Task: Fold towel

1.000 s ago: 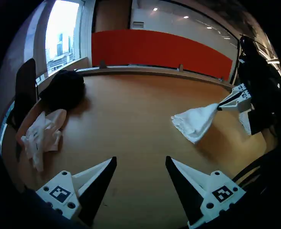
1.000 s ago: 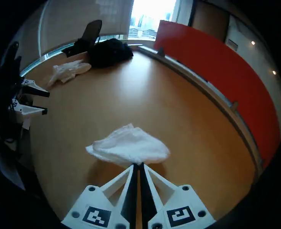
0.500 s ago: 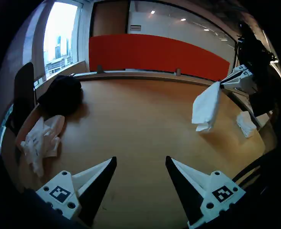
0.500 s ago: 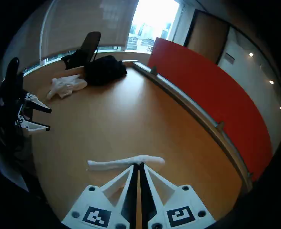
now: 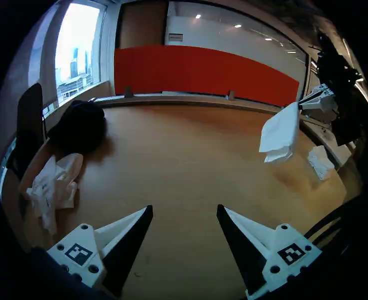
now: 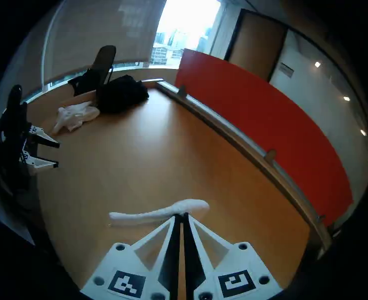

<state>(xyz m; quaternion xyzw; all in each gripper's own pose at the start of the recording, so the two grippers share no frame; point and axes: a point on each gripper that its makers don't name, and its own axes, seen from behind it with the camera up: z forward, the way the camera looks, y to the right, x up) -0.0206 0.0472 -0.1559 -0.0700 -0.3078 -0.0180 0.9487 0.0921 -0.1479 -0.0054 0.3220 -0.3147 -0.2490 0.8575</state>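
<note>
Crumpled white cloth (image 5: pixel 51 187): far left on table (image 5: pixel 184 145), black bag (image 5: pixel 78 127) behind it.
Left gripper (image 5: pixel 184 220): fingers spread, empty, low over bare wood.
Towel (image 5: pixel 281 132): in the air at right, dangling bunched from right gripper (image 5: pixel 301 103), whose fingers are clenched on its upper edge.
Small white cloth (image 5: pixel 320 162): on the table below.
Risk: the single-edge pinch may slip, or the towel may land wadded, as nothing spreads its free corners.

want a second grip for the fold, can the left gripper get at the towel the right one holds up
Probably yes: the left gripper is open and empty, and the towel hangs free above the table from the right gripper, with nothing between them.
</note>
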